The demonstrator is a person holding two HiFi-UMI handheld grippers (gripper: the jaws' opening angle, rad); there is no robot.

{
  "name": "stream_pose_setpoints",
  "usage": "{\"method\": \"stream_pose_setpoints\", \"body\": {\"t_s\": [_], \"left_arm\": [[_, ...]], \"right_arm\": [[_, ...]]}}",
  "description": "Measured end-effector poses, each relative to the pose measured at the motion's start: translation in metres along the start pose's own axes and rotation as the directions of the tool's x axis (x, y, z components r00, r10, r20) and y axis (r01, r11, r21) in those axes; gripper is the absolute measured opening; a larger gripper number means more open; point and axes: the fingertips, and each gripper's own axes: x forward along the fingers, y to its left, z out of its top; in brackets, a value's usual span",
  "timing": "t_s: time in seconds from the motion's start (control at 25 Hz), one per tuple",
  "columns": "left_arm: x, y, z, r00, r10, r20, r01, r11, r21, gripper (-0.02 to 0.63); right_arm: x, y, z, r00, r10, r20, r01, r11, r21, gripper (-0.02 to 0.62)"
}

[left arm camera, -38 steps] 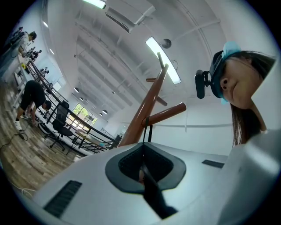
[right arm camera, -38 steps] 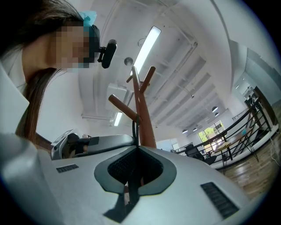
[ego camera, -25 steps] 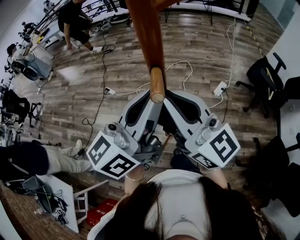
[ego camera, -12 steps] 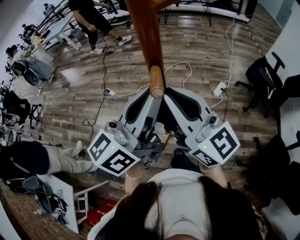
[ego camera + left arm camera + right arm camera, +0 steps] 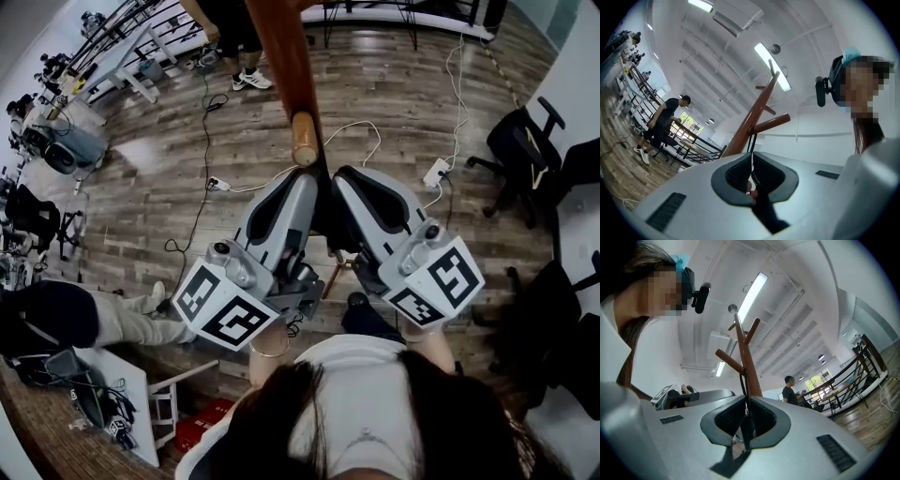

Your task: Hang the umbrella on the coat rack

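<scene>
**Both claws pinch the umbrella strap at the rack peg**

At the far left of the head view a person point(image 5: 225, 28) in dark clothes stands on the wooden floor point(image 5: 187, 141), and white cables point(image 5: 281, 176) trail across the boards.

The left claw point(image 5: 302, 199) points up toward the rack point(image 5: 281, 56). In the left gripper view, the left claw point(image 5: 751, 161) has its jaws pressed almost together on a thin black strap point(image 5: 751, 140). The strap runs straight up from the jaws to the peg point(image 5: 771, 123), meeting it close to where the peg joins the slanting brown pole. It looks looped over the peg there, though the loop itself is too small to be sure.

In the head view the peg point(image 5: 304, 150) ends just above the two claws, whose tips meet beneath it. The dark shape between their shells appears to be the umbrella point(image 5: 327, 225), hanging below the peg and mostly hidden by the claws.

The right claw point(image 5: 349, 197) leans in from the other side. In the right gripper view, the right claw point(image 5: 746, 408) is likewise closed on the strap point(image 5: 743, 387), which rises to the peg point(image 5: 730, 361) right beside the pole of the rack point(image 5: 749, 366).

Black chairs point(image 5: 525, 150) stand at the right edge of the head view.
</scene>
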Motion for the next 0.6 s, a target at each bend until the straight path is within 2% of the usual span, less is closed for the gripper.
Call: {"method": "stream_pose_setpoints", "body": {"t_s": [0.6], "left_arm": [[-0.040,-0.032,0.001,1.000,0.011,-0.008,-0.010,0.997,0.081,0.012]], "right_arm": [[-0.026,0.042,0.006,0.999,-0.038,0.010,0.038,0.998,-0.058,0.040]]}}
